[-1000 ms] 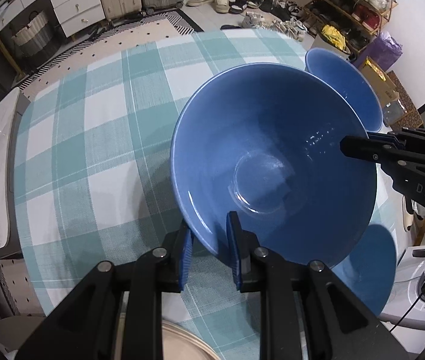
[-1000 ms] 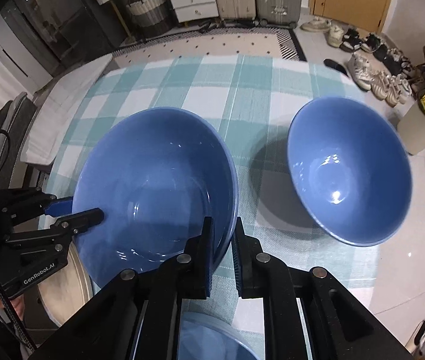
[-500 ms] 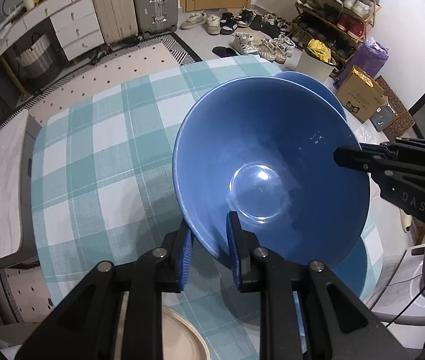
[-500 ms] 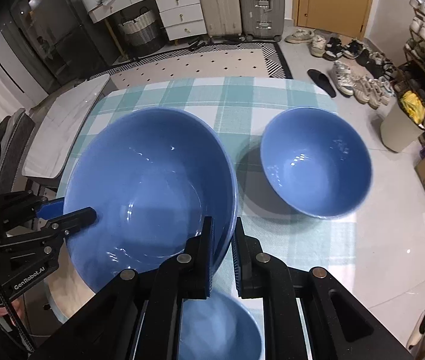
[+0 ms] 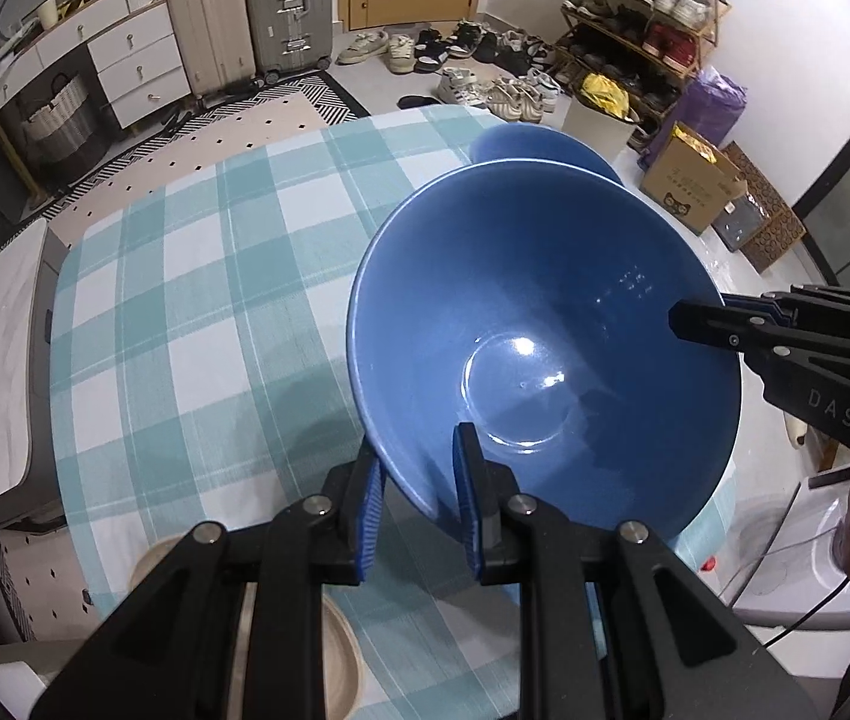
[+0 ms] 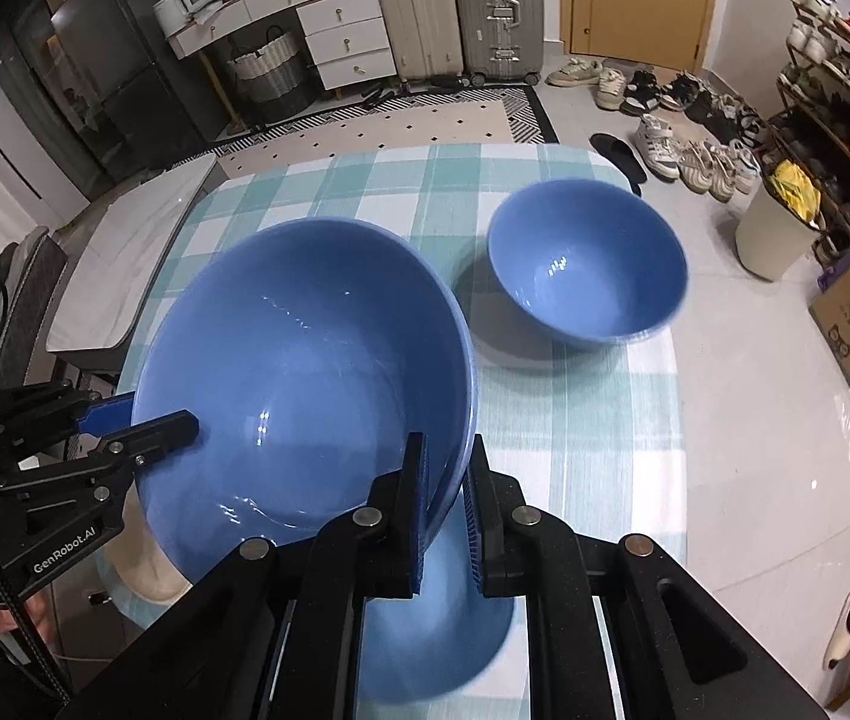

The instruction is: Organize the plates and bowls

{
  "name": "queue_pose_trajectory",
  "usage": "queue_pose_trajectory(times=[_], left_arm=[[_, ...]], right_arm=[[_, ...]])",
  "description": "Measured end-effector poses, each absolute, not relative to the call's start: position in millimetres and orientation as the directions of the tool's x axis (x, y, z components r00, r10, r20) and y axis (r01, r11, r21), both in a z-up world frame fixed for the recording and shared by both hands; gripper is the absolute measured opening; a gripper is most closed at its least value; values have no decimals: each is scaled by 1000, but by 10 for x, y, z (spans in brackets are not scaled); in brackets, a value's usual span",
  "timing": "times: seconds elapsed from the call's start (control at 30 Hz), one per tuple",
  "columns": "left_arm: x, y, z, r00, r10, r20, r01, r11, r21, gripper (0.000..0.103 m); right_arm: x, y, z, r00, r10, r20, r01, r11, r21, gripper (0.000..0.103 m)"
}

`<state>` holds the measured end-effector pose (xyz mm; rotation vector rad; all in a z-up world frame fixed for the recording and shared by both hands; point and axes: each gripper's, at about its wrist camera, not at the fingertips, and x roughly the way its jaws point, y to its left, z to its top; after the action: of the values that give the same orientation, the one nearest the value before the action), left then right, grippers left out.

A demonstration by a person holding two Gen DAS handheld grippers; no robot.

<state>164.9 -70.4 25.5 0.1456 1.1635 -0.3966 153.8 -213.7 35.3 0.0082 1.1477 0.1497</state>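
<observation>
2 grippers clamp 1 big blue bowl (image 5: 544, 324), mid-frame, raised over checked cloth (image 5: 197, 300): left gripper (image 5: 419, 498) on near rim, right gripper (image 6: 444, 501) on opposite rim. Smaller bowl (image 6: 586, 258) upper right on cloth; 3rd blue bowl (image 6: 442, 618) below; beige plate (image 5: 335, 654) lower left.

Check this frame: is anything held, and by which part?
Yes: the large blue bowl, clamped at its rim on opposite sides by the left gripper and right gripper.
</observation>
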Motion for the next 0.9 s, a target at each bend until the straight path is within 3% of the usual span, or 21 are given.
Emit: queue_pose_trajectory(times=[0.7, 0.9], left_arm=[[1165, -892, -15, 315, -245, -917, 420, 902, -97, 20], [1029, -974, -168, 333, -208, -920, 434, 900, -46, 20]], right_arm=[[896, -2388, 81, 399, 165, -902, -75, 986, 148, 11], [731, -2433, -57, 403, 174, -898, -58, 985, 165, 11]])
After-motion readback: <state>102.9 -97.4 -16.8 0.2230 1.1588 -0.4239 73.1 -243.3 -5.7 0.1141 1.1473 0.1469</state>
